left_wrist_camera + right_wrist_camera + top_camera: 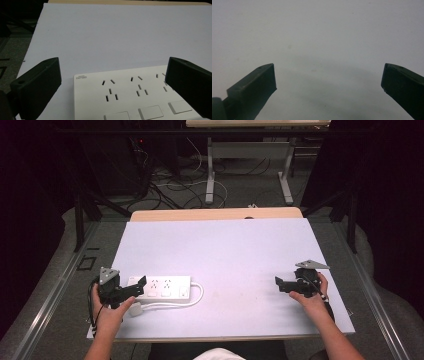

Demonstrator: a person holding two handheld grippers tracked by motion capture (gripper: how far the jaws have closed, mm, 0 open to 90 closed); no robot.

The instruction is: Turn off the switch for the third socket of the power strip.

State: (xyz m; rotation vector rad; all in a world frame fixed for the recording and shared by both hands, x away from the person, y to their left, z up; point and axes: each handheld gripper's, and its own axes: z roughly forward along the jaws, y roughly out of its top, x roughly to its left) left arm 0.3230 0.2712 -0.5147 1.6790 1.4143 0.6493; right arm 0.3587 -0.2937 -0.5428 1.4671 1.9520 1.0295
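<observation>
White power strip (162,287) lies lengthwise across the desk (225,250), its end between the wide-open left claw (134,287); the right claw (280,284), also wide, hangs well apart.

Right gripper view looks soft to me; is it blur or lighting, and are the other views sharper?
Right gripper view: the table sheet is featureless and soft, with a curved shadow between the open jaws. Left gripper view: the power strip shows crisp slots, and its jaws stand open. High view: the sheet is evenly lit, the surroundings dark.
</observation>
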